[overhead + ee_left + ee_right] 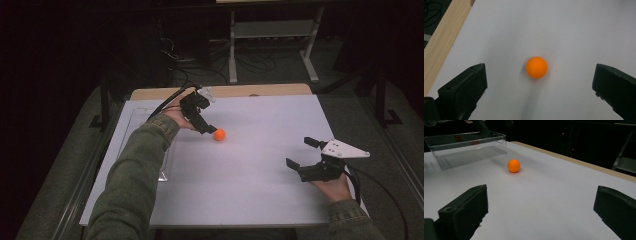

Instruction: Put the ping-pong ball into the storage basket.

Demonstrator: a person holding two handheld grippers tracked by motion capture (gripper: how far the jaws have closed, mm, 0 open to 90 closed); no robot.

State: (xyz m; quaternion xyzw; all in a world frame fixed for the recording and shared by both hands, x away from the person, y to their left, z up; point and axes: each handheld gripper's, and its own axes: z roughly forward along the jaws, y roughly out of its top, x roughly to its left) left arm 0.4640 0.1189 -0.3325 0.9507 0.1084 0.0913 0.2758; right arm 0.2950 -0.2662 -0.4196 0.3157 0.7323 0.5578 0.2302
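An orange ball (219,134) rests on the white tabletop (250,190), left of centre. My left gripper (205,117) hovers just behind it, open and tilted down toward it. In the left gripper view the ball (536,67) lies between and just beyond the two black fingers (466,87), untouched by either. My right gripper (300,152) is held open near the table's right front with nothing in it. In the right gripper view (541,195) the ball (513,165) sits well ahead of it.
A clear plastic tray (466,147) stands on the table's left side, beyond the ball from the right gripper; its outline (162,175) is faint in the high view. A wooden strip (270,90) borders the far edge. Desk legs and cables lie on the dark floor beyond.
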